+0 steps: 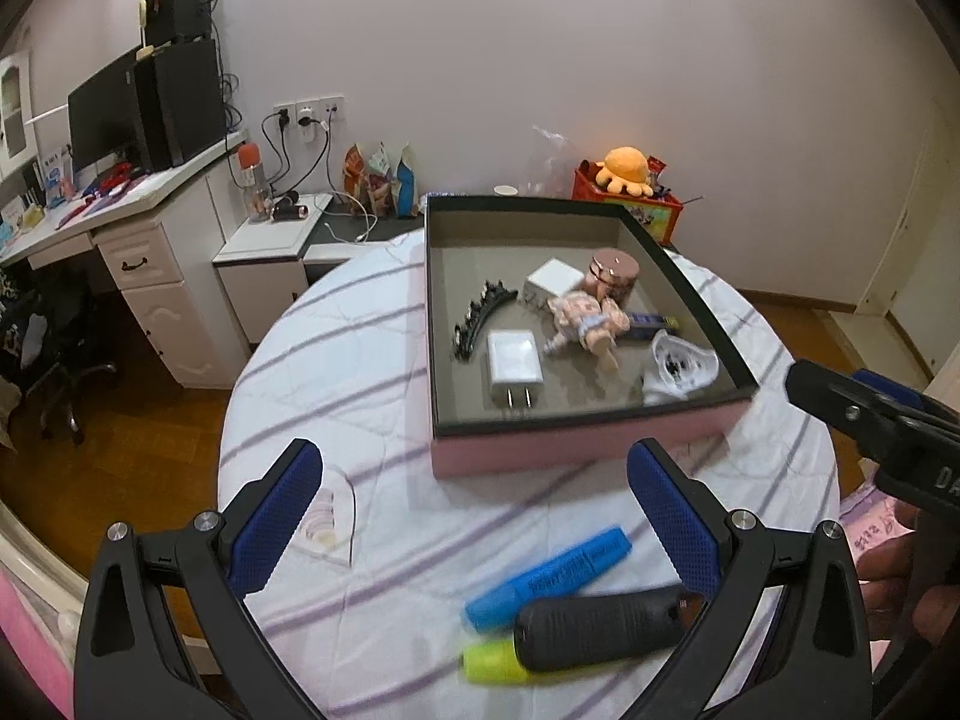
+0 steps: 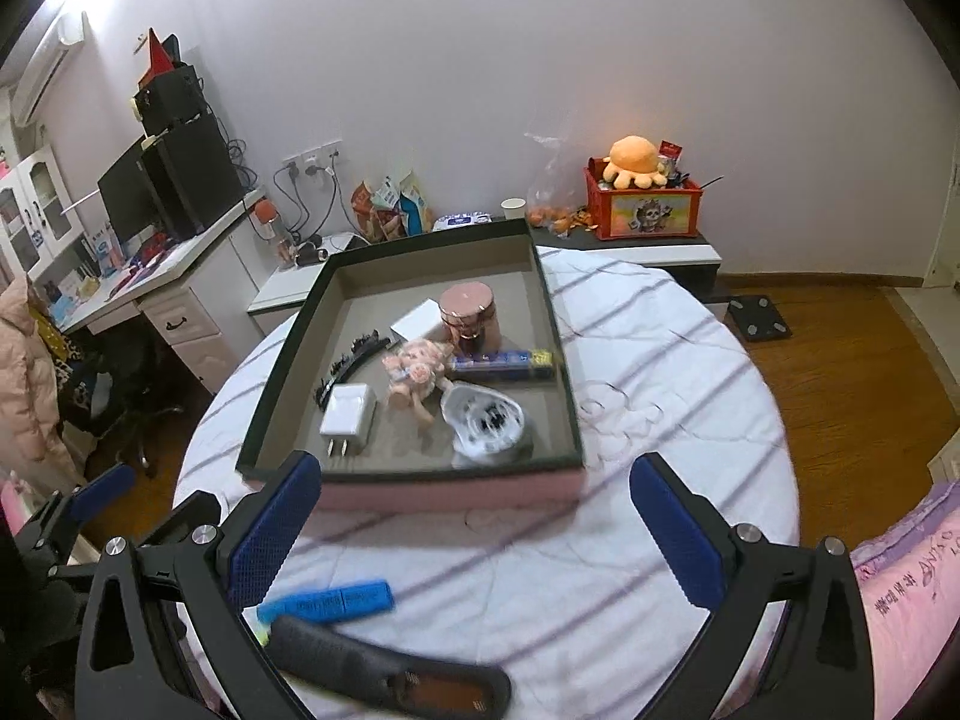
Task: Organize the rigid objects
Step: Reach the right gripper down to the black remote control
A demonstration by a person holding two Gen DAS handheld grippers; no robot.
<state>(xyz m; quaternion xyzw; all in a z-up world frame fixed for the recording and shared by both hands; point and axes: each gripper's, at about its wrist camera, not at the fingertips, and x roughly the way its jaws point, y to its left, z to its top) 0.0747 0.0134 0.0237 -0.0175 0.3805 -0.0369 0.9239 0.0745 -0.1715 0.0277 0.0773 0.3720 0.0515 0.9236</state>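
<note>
A pink box [image 1: 576, 447] [image 2: 450, 489] with a grey inside stands on the round table. In it lie a white charger [image 1: 513, 363] [image 2: 348, 414], a black hair clip [image 1: 480, 315], a doll [image 1: 585, 324] [image 2: 417, 378], a pink jar [image 1: 612, 273] [image 2: 468, 312] and a white pouch [image 1: 681, 363] [image 2: 486, 420]. On the cloth near me lie a blue highlighter [image 1: 549, 576] [image 2: 330, 600], a yellow highlighter [image 1: 495, 663] and a black oblong case [image 1: 600, 627] [image 2: 390, 672]. My left gripper [image 1: 474, 522] hangs open above them. My right gripper [image 2: 474, 531] is open and holds nothing.
The striped white cloth [image 2: 660, 360] covers the round table. A clear flat item [image 1: 327, 525] lies at the left front. Behind stand a desk with a monitor [image 1: 102, 114], a low cabinet [image 1: 270, 252] and a red toy box [image 2: 642, 204]. A pink bed edge [image 2: 912, 588] is at right.
</note>
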